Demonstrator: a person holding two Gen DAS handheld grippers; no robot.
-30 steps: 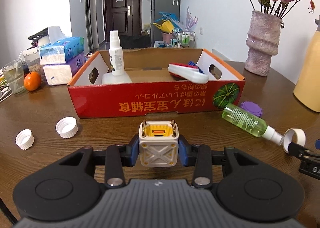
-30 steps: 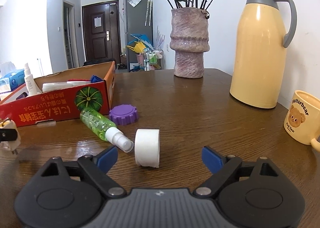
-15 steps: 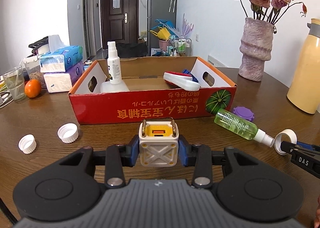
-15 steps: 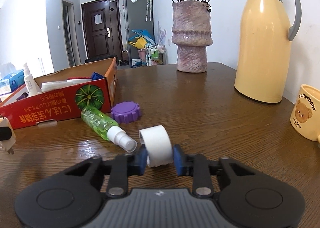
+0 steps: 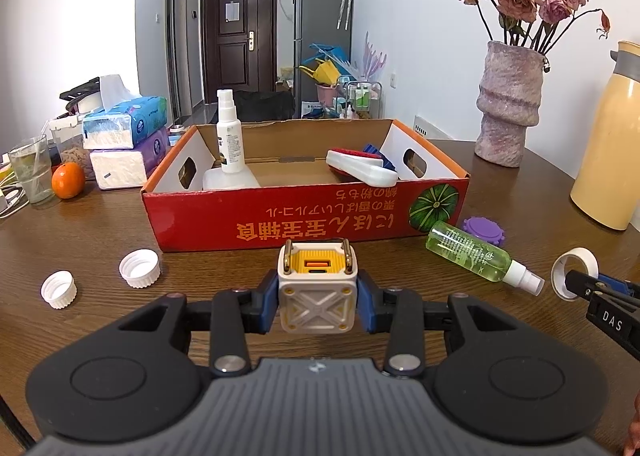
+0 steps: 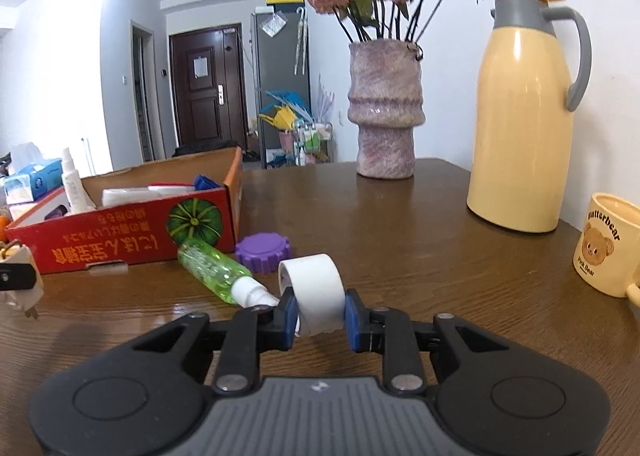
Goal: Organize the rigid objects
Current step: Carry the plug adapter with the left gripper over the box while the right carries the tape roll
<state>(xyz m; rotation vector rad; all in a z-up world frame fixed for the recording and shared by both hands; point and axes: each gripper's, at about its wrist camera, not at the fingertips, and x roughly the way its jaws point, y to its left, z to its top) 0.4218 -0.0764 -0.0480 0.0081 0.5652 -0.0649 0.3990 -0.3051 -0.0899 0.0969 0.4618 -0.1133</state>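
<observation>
Left wrist view: the left gripper (image 5: pixel 318 298) is clamped on a white cube charger (image 5: pixel 317 296) with an orange face and two metal prongs pointing up, its blue pads pressed to either side of the cube, held just above the desk (image 5: pixel 200 256) in front of the red cardboard box (image 5: pixel 304 222); inside the box stand a white spray bottle (image 5: pixel 230 134) at the left and a white-and-red flat object (image 5: pixel 360 170) at the right; two white bottle caps (image 5: pixel 140 268) lie on the desk to the left of the charger; a green spray bottle (image 5: pixel 472 252) lies on its side by the box's right corner, with a purple lid (image 5: pixel 484 228) just behind it. Right wrist view: the right gripper (image 6: pixel 318 316) grasps a white tape roll (image 6: pixel 314 288) between its blue pads, lifted off the desk, close to the nozzle of the green bottle; whether they touch I cannot tell; farther off stand a pink vase (image 6: pixel 386 112) of dried roses, a yellow thermos jug (image 6: pixel 524 112) and a bear mug (image 6: pixel 604 244) at the right edge.
</observation>
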